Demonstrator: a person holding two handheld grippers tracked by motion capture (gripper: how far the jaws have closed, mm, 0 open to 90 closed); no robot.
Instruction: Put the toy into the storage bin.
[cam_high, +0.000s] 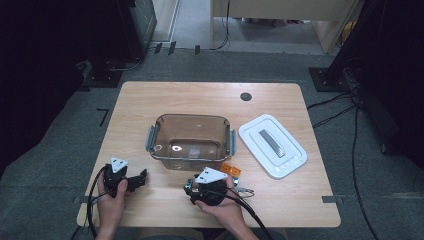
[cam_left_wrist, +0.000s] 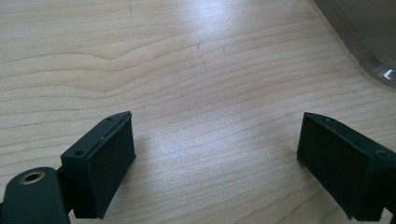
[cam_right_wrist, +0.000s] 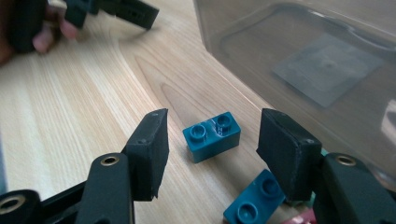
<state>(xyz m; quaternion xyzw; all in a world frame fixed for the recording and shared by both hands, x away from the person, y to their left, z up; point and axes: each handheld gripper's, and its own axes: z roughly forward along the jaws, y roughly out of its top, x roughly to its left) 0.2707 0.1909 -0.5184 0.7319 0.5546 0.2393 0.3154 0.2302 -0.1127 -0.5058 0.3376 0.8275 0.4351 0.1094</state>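
From where I stand, nothing here carries readable writing: no label, brand, number or sign on anything lying on the counter.

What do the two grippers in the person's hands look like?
Both the left gripper and the right gripper are black, each topped with a grey three-cornered plate and trailing a black cable. Their jaws end in flat, rectangular black pads.

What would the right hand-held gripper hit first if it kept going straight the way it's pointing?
The right hand-held gripper would probably first meet the small teal two-stud plastic brick lying between its open jaws; how far ahead is unclear.
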